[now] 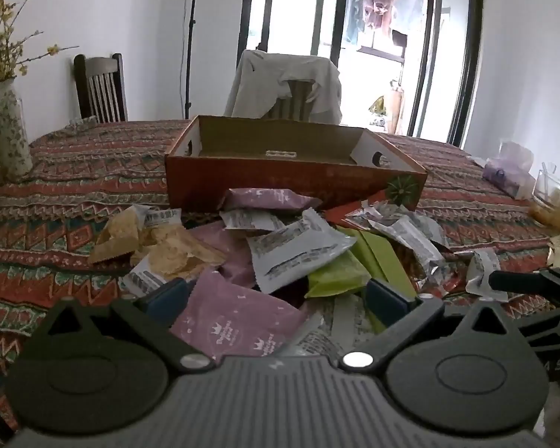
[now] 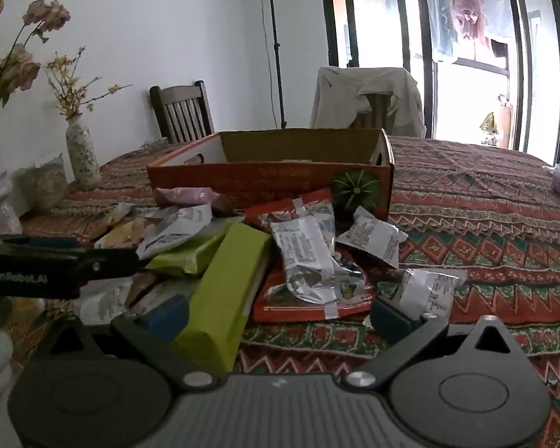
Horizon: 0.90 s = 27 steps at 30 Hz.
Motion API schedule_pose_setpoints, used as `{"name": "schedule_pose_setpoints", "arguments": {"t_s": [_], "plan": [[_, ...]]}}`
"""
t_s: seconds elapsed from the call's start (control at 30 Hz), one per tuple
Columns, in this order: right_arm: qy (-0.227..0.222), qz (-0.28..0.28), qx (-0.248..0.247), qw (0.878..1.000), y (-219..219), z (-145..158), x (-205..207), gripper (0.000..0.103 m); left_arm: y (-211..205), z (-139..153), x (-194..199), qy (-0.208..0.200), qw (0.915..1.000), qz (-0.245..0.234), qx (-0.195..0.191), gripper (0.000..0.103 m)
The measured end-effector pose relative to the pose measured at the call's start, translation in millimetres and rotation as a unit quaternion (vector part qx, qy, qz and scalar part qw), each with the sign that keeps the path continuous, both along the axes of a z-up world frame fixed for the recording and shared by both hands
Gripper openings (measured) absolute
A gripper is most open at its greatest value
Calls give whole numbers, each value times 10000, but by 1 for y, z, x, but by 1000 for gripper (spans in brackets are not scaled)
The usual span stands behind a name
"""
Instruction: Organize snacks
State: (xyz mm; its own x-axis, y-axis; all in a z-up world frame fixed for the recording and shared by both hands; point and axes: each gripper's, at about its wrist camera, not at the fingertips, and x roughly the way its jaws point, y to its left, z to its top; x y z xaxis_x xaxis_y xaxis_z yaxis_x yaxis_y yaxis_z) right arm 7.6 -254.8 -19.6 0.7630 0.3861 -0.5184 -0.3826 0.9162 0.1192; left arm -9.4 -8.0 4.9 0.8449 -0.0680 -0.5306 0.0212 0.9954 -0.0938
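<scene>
Both grippers hang low over a heap of snack packets on the patterned tabletop, tilted down toward it, and each has its jaws spread wide with nothing pressed between them. The left gripper looks straight over a pink packet that lies flat just ahead of and partly between its blue pads, with a grey-white packet and a green pouch stacked just beyond. The right gripper faces a long green box, whose near end sits just inside the left-hand pad; its long axis runs away from the jaws and leans to the right, toward the cardboard box. That open box stands empty-looking behind the heap, directly ahead in both views, and it is probably where the snacks are meant to go. A red flat packet and silver wrappers lie ahead of the right jaws, near the middle of their span. For the green box the right hand is clearly nearer; since the box lies nearly along the jaws' line of sight, closing across its narrow width looks workable after a small shift to the left. For the pink packet the left hand is the nearer one.
</scene>
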Motion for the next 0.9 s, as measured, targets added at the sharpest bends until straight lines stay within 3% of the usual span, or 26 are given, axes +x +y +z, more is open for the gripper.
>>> {"name": "schedule_pose_setpoints", "arguments": {"t_s": [0.9], "plan": [[-112,-12,-74,9999,6,4,-9,103,9,1,-13,-125,9999,78,-70,103]]}}
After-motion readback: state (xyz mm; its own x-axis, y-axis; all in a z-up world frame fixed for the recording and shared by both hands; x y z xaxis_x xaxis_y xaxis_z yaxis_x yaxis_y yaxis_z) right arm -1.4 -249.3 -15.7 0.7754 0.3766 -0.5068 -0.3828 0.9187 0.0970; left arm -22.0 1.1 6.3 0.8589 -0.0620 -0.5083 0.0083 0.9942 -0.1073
